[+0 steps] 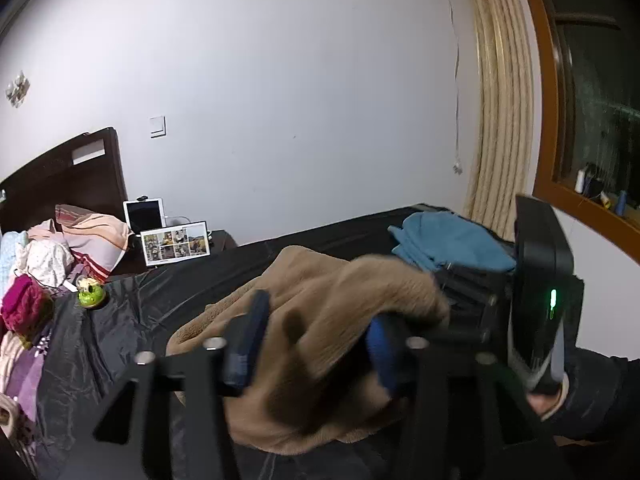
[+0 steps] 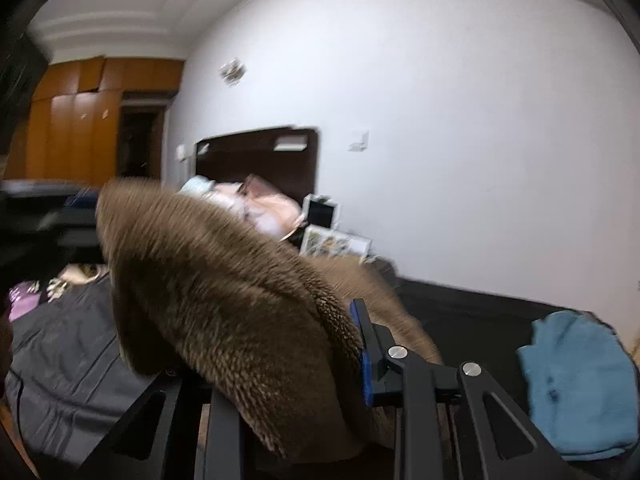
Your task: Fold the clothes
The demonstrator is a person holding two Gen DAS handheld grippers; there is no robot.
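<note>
Left wrist view is showing me my left gripper (image 1: 316, 336) pinching the brown fleece garment (image 1: 320, 304) above the dark bed (image 1: 132, 312) while my right gripper (image 2: 280, 364) is clamping another bunched fold, and the thick pile is risking slipping free mid-fold.

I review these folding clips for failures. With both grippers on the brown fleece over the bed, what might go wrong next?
1. The left gripper holds a thick bunch of the brown fleece garment, so layers may slip out unevenly.
2. The fleece drapes over the right gripper, hiding one finger; the release may snag.
3. The folded blue garment lies close by and could get dragged.
</note>
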